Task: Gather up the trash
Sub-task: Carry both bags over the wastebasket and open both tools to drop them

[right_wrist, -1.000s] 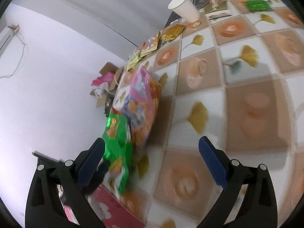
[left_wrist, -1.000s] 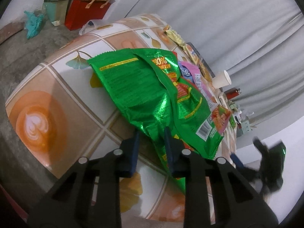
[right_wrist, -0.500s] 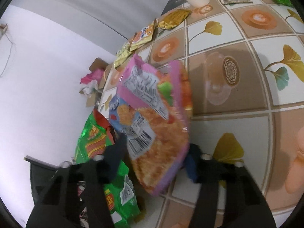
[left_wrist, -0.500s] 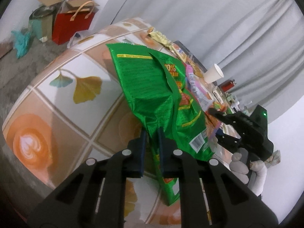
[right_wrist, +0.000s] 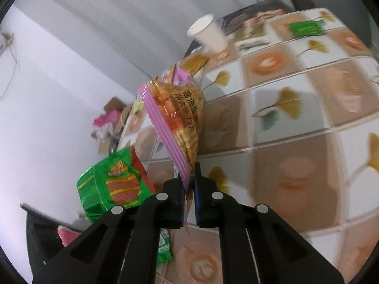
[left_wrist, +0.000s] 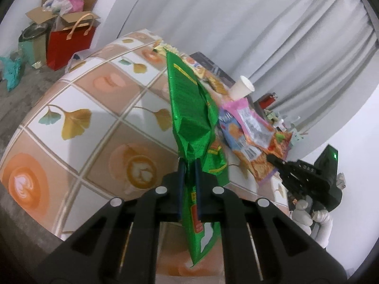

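My left gripper (left_wrist: 188, 165) is shut on a large green snack bag (left_wrist: 189, 108) and holds it up off the tiled table (left_wrist: 101, 123). My right gripper (right_wrist: 189, 172) is shut on a pink and orange snack bag (right_wrist: 176, 118), also lifted above the table. The green bag also shows at the lower left of the right wrist view (right_wrist: 116, 184). The pink bag and the right gripper show at the right of the left wrist view (left_wrist: 253, 139).
A white paper cup (right_wrist: 209, 35) stands at the table's far side, with small wrappers (right_wrist: 304, 27) around it. On the floor past the table end are a red gift bag (left_wrist: 69, 43), an open cardboard box (left_wrist: 64, 7) and a bin (left_wrist: 33, 41). Grey curtains hang behind.
The left gripper closed on the green bag and lifted it upright off the table. The right gripper, open a second ago, closed on the pink bag and raised it.
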`<state>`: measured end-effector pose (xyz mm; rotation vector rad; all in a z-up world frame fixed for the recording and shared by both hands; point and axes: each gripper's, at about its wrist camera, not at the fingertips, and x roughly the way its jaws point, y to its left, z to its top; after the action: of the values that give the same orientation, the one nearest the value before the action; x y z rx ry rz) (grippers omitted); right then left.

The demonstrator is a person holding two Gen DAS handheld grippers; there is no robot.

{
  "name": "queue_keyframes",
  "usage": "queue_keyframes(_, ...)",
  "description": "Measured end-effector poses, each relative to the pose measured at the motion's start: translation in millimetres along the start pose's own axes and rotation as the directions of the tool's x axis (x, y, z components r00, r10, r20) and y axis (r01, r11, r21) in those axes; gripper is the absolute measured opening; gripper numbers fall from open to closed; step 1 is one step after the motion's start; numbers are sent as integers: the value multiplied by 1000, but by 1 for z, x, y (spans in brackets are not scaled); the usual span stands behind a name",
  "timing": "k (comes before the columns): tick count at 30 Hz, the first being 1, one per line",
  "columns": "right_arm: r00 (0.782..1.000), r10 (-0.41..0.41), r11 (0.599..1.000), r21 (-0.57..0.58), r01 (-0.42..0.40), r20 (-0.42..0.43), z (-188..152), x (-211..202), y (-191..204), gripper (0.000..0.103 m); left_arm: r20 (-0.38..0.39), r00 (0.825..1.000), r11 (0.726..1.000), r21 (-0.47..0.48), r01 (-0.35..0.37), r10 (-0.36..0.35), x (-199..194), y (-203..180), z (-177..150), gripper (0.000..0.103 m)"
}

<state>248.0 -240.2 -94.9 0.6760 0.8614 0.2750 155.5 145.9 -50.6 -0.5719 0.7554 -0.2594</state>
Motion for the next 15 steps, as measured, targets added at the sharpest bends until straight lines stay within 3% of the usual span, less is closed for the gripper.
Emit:
queue_keyframes(7, 995, 14, 997, 72, -21, 97, -14, -57, -29, 7, 0, 998, 995, 73, 61, -61, -7, -25, -2, 5)
queue_keyframes(15, 976, 74, 982, 156, -107, 205, -27, -115, -64, 6, 7, 993, 979, 169, 116, -119, -16, -71, -5, 5)
